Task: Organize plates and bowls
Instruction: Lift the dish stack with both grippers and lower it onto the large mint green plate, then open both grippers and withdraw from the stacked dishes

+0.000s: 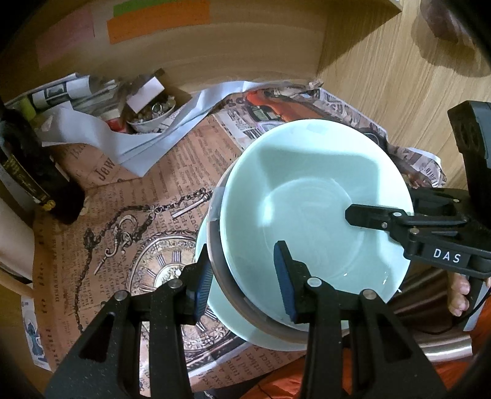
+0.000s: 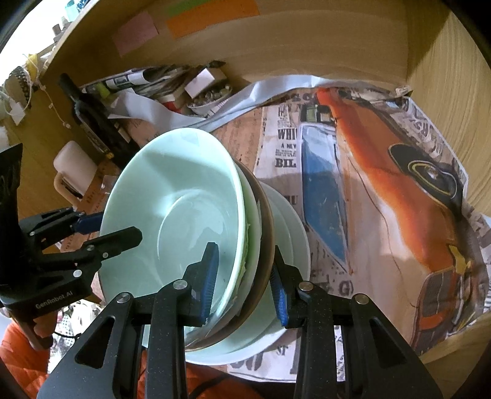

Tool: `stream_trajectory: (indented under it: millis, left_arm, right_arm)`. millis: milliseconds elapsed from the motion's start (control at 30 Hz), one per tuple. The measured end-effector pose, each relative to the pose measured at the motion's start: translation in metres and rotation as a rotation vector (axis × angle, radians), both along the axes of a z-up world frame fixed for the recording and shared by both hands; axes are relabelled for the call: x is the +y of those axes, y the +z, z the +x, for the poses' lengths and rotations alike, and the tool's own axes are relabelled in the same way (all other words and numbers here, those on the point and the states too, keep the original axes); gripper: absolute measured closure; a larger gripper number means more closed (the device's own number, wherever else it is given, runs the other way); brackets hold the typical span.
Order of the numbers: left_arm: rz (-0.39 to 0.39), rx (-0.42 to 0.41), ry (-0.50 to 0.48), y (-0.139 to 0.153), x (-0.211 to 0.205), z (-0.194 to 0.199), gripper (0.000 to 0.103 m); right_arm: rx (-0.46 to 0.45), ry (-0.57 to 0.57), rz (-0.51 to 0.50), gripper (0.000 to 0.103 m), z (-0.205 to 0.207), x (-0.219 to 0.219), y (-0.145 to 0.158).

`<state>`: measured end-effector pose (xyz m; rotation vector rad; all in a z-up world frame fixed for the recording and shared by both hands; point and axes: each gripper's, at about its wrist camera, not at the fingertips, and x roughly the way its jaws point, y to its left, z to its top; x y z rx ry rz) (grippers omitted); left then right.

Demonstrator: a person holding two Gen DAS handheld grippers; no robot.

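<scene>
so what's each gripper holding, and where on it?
Both hold the stack of bowls and plates by its rim, on opposite sides. The left gripper and the right gripper each have one of their fingers inside the top bowl and one outside, beneath the stack.

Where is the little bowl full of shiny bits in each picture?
Left wrist view: the little bowl sits upper left, among crumpled papers at the back of the shelf.
Right wrist view: the little bowl sits upper middle, a bit left of centre, by the same papers.
Shared landmark: the orange paper strip on the back wall, above the bowl in both views.
</scene>
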<state>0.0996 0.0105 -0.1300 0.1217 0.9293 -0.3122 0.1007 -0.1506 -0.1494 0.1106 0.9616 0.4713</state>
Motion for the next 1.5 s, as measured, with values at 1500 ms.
stream_trajectory:
  millis: [1500]
  left_arm:
    - [-0.068, -0.311, 0.069, 0.053, 0.015, -0.045, 0.040]
  right_arm:
    - [-0.346, -0.050, 0.040, 0.054, -0.047, -0.012, 0.060]
